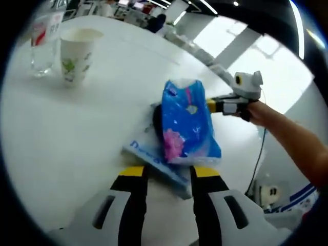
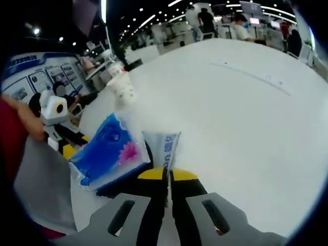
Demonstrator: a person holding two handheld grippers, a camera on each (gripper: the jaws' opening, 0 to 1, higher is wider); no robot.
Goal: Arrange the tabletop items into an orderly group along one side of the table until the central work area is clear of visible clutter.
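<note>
The blue pack (image 1: 187, 123) is the landmark here: a soft tissue pack, lying propped on a flatter white-and-blue packet (image 1: 154, 159) near the middle of the white worktop (image 1: 66, 154). Something dark sits under the pack; what it is cannot be told.

In the left gripper view the left tongs (image 1: 166, 174) stand partly open, their yellow tips straddling the near end of the pack and the edge of the packet, nothing clamped. The right tongs (image 1: 212, 106) come in from the far side of the pack, tips at or touching its upper edge.

In the right gripper view the right tongs (image 2: 166, 175) are closed down narrow, and they look pinched on the edge of a pale wrapper (image 2: 166, 146) just beside the pack (image 2: 110, 151); whether that grip is firm, I cannot tell.

A paper cup (image 1: 77, 54) and a clear glass (image 1: 43, 46) stand together well beyond the pack, near the worktop's far edge. That pair looks like the natural side to gather toward.

To do this step well, I would treat the pile as loose. The pack is slippery film and will likely slide off the packet if only one is pulled. Take one item per tongs, or close the left tongs low on both layers. Lift only slightly, keep the load level, and carry it toward the cup. Set it down just beside the cup, not against it, since an empty cup tips easily.
</note>
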